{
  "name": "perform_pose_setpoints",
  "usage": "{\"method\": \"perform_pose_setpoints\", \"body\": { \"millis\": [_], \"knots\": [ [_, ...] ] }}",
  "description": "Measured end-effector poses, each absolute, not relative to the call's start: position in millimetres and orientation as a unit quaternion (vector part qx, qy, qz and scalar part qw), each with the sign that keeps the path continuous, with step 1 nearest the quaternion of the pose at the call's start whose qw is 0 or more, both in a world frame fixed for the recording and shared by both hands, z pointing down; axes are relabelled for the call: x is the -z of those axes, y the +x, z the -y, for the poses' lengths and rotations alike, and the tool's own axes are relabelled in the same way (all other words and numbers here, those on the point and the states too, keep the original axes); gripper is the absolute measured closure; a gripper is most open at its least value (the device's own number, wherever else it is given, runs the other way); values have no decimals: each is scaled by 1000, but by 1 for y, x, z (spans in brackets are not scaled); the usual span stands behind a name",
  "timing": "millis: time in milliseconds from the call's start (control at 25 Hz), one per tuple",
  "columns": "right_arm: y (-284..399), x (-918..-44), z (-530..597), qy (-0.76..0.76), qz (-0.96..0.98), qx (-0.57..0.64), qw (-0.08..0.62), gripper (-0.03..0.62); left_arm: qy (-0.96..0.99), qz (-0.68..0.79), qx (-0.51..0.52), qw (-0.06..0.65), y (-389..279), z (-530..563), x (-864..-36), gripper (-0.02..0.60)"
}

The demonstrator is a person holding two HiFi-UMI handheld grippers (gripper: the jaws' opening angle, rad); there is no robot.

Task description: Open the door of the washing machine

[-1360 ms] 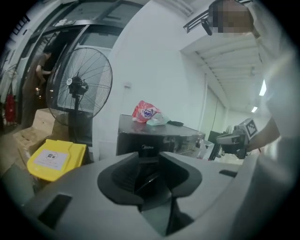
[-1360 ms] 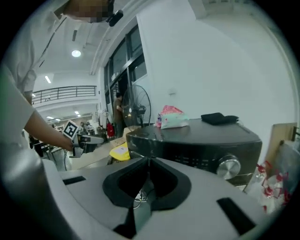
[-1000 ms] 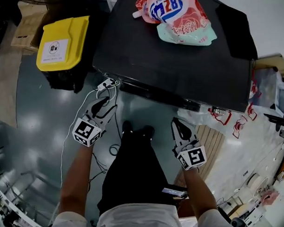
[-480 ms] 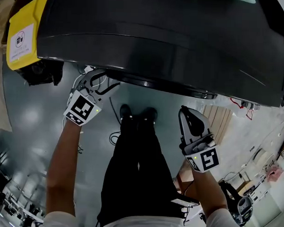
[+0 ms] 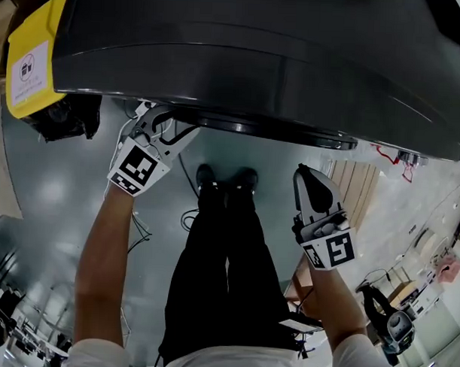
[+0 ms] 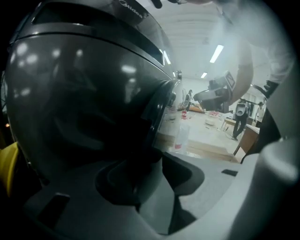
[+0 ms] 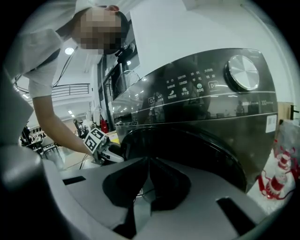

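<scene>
washing machine point(image 5: 257, 59): dark grey front-loader, glossy, stands on floor. door point(image 7: 197, 145): round, black glass w/ glossy rim, mid front, just under ctrl panel point(image 7: 187, 91). Looks shut, flush w/ front. Silver dial point(image 7: 241, 72) at panel's right end.

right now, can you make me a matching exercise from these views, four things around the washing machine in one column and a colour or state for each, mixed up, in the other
Things:
1. right tongs
2. bin lid
3. dial
4. washing machine door

Descriptions:
A. yellow
B. dark and round, on the machine's front
C. shut, nothing held
D. silver, at the right end of the control panel

Pairs: 1-C, 2-A, 3-D, 4-B
</scene>
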State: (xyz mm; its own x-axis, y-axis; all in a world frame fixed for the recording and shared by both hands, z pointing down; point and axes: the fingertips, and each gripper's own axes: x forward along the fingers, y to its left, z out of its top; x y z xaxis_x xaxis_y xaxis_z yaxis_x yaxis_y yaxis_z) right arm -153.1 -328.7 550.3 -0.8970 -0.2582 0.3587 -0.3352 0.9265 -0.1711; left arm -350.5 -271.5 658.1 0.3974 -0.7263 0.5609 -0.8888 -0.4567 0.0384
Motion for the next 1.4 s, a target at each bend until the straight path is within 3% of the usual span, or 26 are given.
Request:
{"method": "perform_pose_setpoints", "body": {
  "millis": [520, 1400],
  "knots": [
    [-144, -546, 317, 165, 967, -100, 167, 554, 818, 479, -259, 186, -350, 269, -659, 430],
    [-110, -537, 311, 154, 971, -85, 162, 554, 785, 517, -261, 218, -348, 266, -660, 416]
  ]
}}
